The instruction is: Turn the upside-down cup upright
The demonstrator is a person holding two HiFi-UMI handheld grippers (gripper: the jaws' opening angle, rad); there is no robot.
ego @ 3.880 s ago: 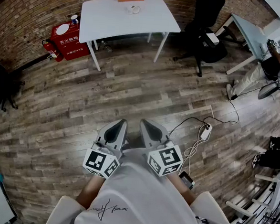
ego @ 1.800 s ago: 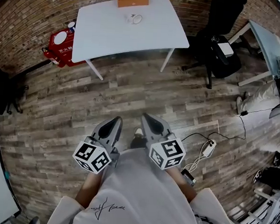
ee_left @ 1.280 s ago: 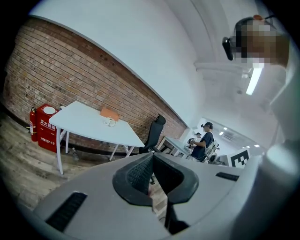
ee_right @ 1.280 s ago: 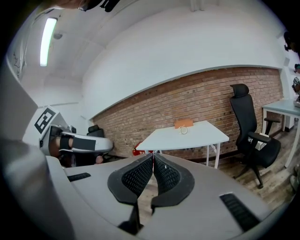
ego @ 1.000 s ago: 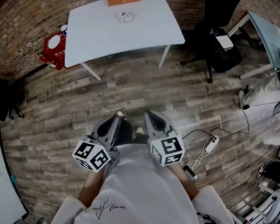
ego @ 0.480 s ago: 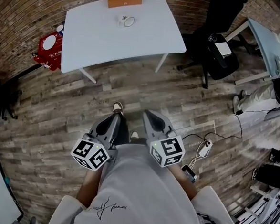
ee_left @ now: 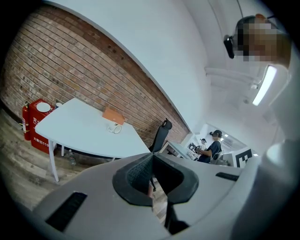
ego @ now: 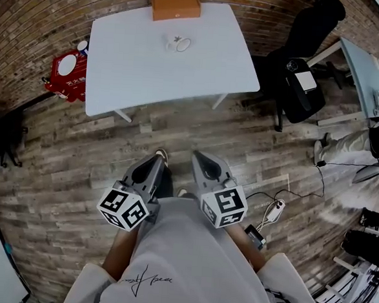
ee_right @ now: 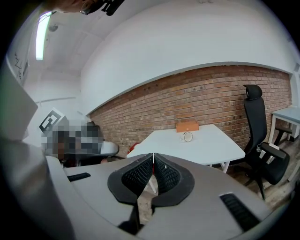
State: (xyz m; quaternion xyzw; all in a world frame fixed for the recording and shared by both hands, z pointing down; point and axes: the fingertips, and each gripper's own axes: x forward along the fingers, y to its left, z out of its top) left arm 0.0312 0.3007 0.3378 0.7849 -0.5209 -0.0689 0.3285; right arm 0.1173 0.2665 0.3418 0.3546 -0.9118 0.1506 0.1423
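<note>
A small clear cup [ego: 178, 44] rests on the white table [ego: 137, 73], near its far edge and just in front of an orange box [ego: 177, 6]. It looks to be lying on its side with the round rim [ee_right: 187, 137] facing me, but it is too small to be sure. The left gripper view also shows the cup [ee_left: 114, 128], far off. My left gripper [ego: 156, 159] and right gripper [ego: 199, 159] are held side by side close to my body, above the wooden floor and well short of the table. Both are shut with nothing between the jaws.
A red fire-extinguisher box [ego: 65, 74] stands left of the table by the brick wall. A black office chair [ego: 305, 65] is right of the table, with a second desk [ego: 363, 69] beyond it. A power strip with cables [ego: 275, 208] lies on the floor at right.
The table with the cup has come closer and sits larger in the head view as I walk toward it. Both grippers stay shut, held in front of my body.
</note>
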